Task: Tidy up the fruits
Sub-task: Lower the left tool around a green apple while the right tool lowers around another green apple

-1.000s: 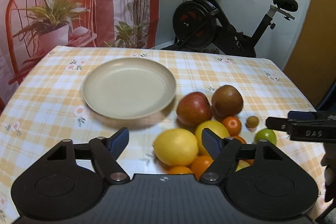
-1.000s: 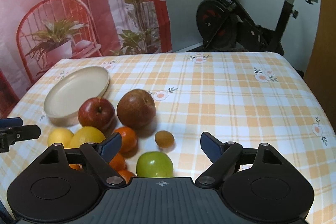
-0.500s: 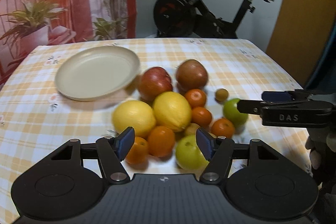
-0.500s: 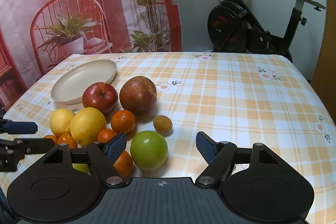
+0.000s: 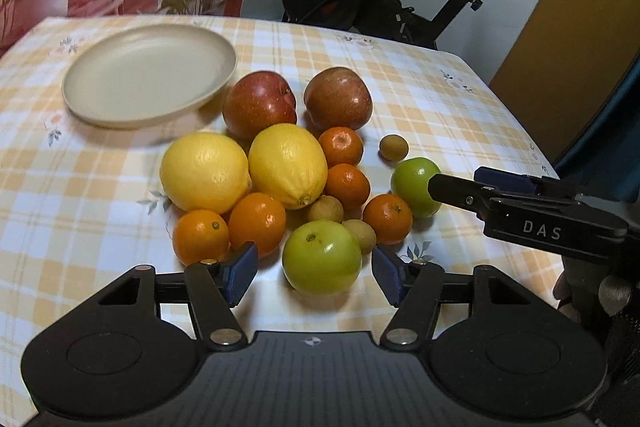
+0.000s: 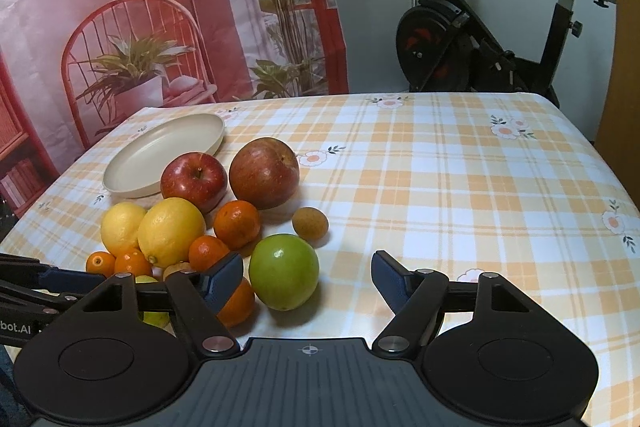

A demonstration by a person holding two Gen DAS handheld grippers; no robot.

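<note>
Left gripper [image 5: 314, 273] nearest, jaws apart after closing, bracketing a green fruit [image 5: 322, 257] without touching. Right gripper [image 6: 308, 279] likewise narrowed yet apart, second green fruit [image 6: 284, 271] between. Beyond: oranges [image 5: 256, 223], lemons [image 5: 204, 171], apples [image 5: 260, 103] clustered on desk [image 5: 420, 83]; plate [image 5: 148, 79] farthest.

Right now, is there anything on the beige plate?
Nothing lies on the beige plate. A red apple sits right beside its rim. Whatever is under the plate is covered.
</note>
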